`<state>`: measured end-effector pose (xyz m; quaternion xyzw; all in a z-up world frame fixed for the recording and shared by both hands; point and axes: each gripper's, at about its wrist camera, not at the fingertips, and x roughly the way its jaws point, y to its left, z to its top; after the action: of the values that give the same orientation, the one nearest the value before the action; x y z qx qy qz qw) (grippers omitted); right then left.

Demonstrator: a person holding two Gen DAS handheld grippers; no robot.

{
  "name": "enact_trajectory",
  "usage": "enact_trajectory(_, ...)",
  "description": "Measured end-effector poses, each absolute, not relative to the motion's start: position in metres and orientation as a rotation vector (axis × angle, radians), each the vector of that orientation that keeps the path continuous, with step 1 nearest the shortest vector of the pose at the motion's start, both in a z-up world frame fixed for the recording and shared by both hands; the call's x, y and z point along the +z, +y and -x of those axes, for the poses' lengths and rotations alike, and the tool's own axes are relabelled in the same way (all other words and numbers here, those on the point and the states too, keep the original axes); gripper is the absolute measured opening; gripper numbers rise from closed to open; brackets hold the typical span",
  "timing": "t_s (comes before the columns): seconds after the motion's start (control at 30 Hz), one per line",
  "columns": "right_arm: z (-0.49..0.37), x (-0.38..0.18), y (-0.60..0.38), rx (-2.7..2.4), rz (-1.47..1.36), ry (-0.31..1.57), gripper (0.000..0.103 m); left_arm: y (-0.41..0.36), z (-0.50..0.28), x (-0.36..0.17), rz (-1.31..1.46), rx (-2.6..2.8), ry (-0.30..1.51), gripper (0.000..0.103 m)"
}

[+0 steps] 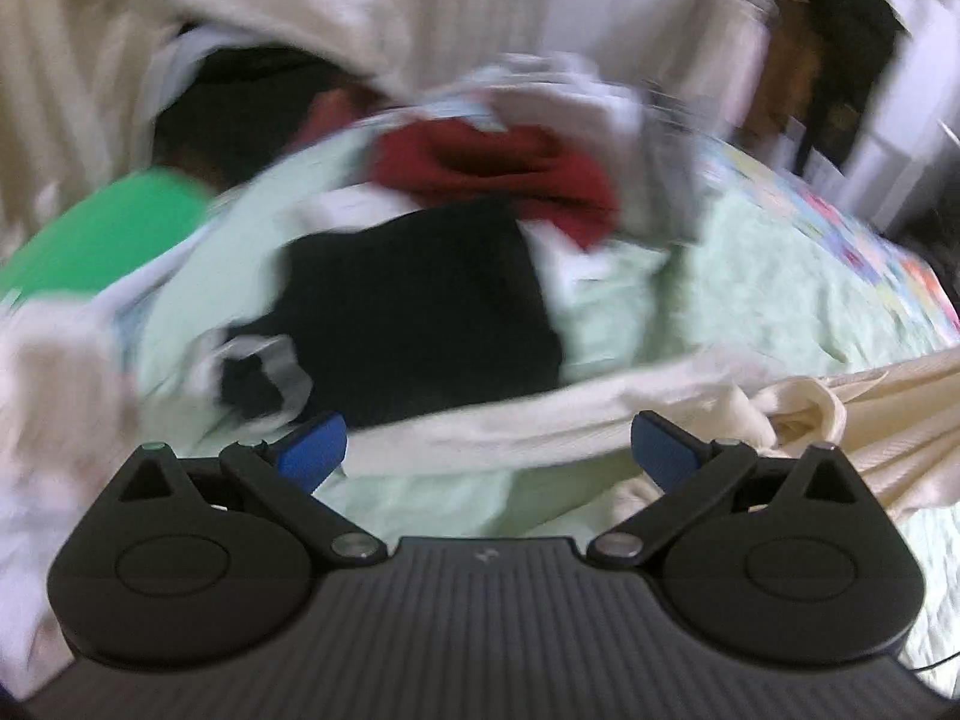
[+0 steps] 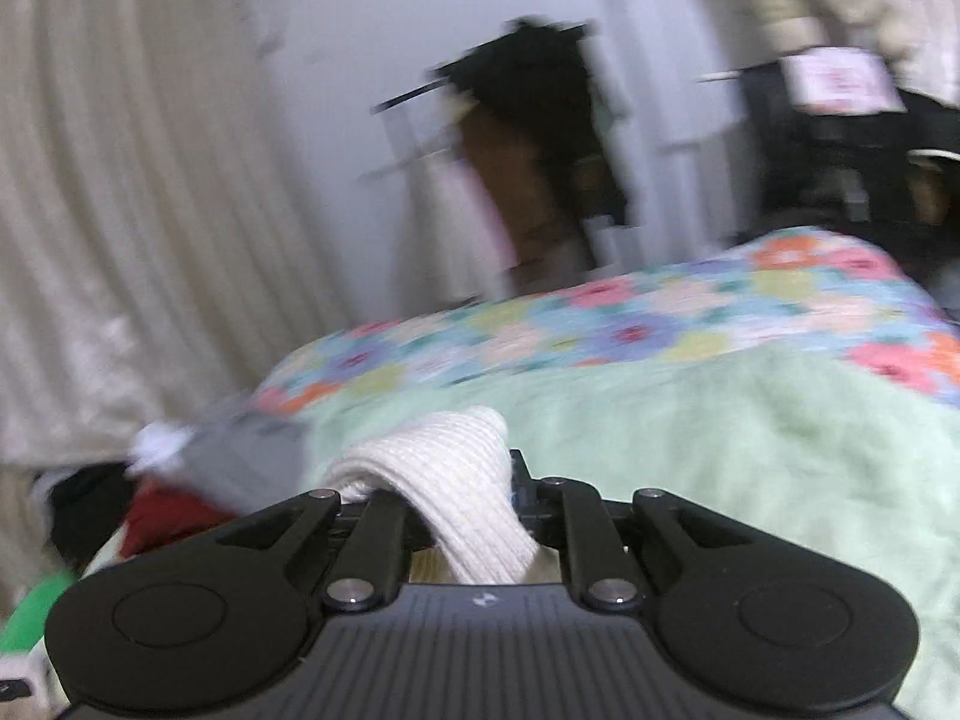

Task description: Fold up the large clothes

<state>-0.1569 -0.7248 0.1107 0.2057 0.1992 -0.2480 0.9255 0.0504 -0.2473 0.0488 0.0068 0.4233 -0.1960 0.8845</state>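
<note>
The cream ribbed knit garment [image 2: 456, 492] was bunched up right inside the right claw [image 2: 447, 495], the jaws clamped tight on a thick fold of it, cloth bulging out ahead of the fingers. Over on the left, that same cream knit [image 1: 540, 420] ran as a stretched band across the front of the left claw [image 1: 489, 450], just past the blue pads [image 1: 315, 450]. That claw stood wide apart, gripping nothing, and the band widened into a heap off to its right.

Underneath both claws lay the pale mint-green fleecy blanket [image 1: 750, 300] on the bed. Ahead of the left claw sat a black garment [image 1: 420, 300], flat on the blanket, with a dark red cloth [image 1: 498, 174] crumpled just beyond it and a bright green piece [image 1: 102, 234] far to the left. Beyond the right claw ran a flowered patchwork quilt [image 2: 630, 312]. A cream pleated curtain [image 2: 120, 210] hung at the back left. Everything was motion-blurred.
</note>
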Motion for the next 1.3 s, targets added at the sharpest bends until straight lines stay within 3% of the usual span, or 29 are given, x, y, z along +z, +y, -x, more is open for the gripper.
enact_trajectory(0.13,0.204,0.104,-0.786,-0.665,-0.416,0.417,0.012,-0.352,-0.074,0.045,-0.102,-0.556,0.951,0.103)
enact_trajectory(0.37,0.232,0.004,-0.87,-0.773,-0.554,0.763,0.017,-0.514,-0.109,-0.03,-0.257,-0.724,1.198,0.103)
enact_trajectory(0.43,0.232,-0.019,-0.87,-0.825,-0.538,0.89,0.032,-0.541,-0.105,-0.051,-0.392,-0.693,1.185,0.103)
enact_trajectory(0.5,0.232,-0.028,-0.861,-0.872,-0.483,0.946,0.039,-0.558,-0.101,-0.069,-0.516,-0.695,1.182,0.103)
enact_trajectory(0.67,0.222,-0.008,-0.801,-0.795,-0.181,0.877,0.054,-0.557,-0.097,-0.09,-0.622,-0.753,1.208,0.103)
enact_trajectory(0.73,0.21,-0.003,-0.778,-0.636,-0.122,0.831,0.066,-0.555,-0.099,-0.101,-0.669,-0.735,1.22,0.103)
enact_trajectory(0.8,0.196,-0.004,-0.767,-0.523,-0.118,0.797,0.07,-0.554,-0.104,-0.115,-0.729,-0.689,1.237,0.103)
enact_trajectory(1.03,0.115,-0.04,-0.728,-0.169,-0.017,0.829,0.066,-0.539,-0.104,-0.123,-0.603,-0.706,1.184,0.102)
enact_trajectory(1.17,0.066,-0.076,-0.713,-0.07,0.055,0.96,0.048,-0.529,-0.095,-0.114,-0.608,-0.694,1.132,0.072)
enact_trajectory(1.3,0.033,-0.108,-0.718,0.038,0.017,1.091,0.015,-0.525,-0.083,-0.107,-0.659,-0.714,1.08,0.047)
